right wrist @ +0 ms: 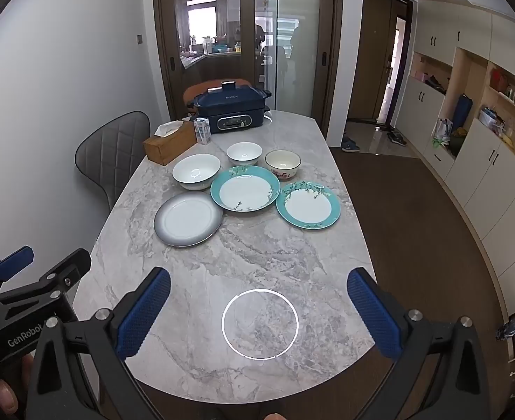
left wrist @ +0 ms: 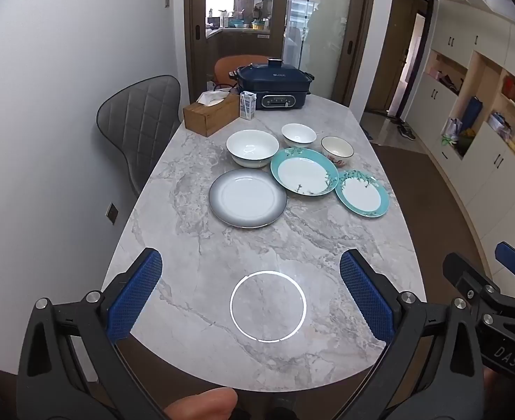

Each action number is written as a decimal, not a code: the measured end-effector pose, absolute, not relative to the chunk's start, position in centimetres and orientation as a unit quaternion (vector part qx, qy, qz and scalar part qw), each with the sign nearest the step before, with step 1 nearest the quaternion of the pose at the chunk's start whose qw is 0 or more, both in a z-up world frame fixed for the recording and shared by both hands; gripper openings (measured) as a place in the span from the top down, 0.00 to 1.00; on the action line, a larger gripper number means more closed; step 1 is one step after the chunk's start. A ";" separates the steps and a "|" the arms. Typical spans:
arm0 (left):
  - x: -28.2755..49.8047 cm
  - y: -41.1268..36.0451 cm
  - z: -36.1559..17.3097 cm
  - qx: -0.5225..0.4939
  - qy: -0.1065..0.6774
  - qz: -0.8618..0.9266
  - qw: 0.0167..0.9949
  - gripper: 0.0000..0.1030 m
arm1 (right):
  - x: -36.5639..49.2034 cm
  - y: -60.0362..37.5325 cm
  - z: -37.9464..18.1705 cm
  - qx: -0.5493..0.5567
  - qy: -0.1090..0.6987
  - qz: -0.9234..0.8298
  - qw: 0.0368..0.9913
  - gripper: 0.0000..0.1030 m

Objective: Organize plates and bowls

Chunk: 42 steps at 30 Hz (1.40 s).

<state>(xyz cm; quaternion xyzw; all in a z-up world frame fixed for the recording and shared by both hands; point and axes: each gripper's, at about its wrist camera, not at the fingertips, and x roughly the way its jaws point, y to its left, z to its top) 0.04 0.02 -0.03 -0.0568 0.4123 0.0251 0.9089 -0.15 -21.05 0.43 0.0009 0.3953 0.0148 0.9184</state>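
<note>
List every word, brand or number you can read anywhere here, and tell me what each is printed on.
"GenRobot": white letters on the black body of the left claw.
"DAS": white letters on the black body of the right claw; the print runs on, cut off.
Blue cooker: white brand on its lid, too blurred to read.
Small carton: print too small.
Cooker's control panel: unreadable.

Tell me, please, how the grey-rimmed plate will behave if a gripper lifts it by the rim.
The grey-rimmed plate looks glazed and glossy, so it is probably stiff but slippery between the pads. It lies flat on the marble table, so getting under its low rim may be awkward. It seems ceramic, likely breakable if dropped.
</note>
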 end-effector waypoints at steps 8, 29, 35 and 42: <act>0.0 -0.4 -0.2 -0.037 0.408 0.032 0.912 0.00 | -0.2 -21.0 0.4 -0.004 0.393 0.012 0.919 0.00; 0.0 -0.3 0.0 -0.041 0.408 0.031 0.911 0.00 | -0.1 -21.0 0.0 -0.003 0.395 0.013 0.919 0.00; 0.0 -0.4 -0.4 -0.041 0.408 0.031 0.911 0.00 | -0.2 -20.9 -0.1 -0.003 0.395 0.013 0.918 0.00; 0.0 -0.4 -0.3 -0.041 0.409 0.031 0.911 0.00 | -0.2 -20.9 -0.1 -0.003 0.396 0.013 0.918 0.00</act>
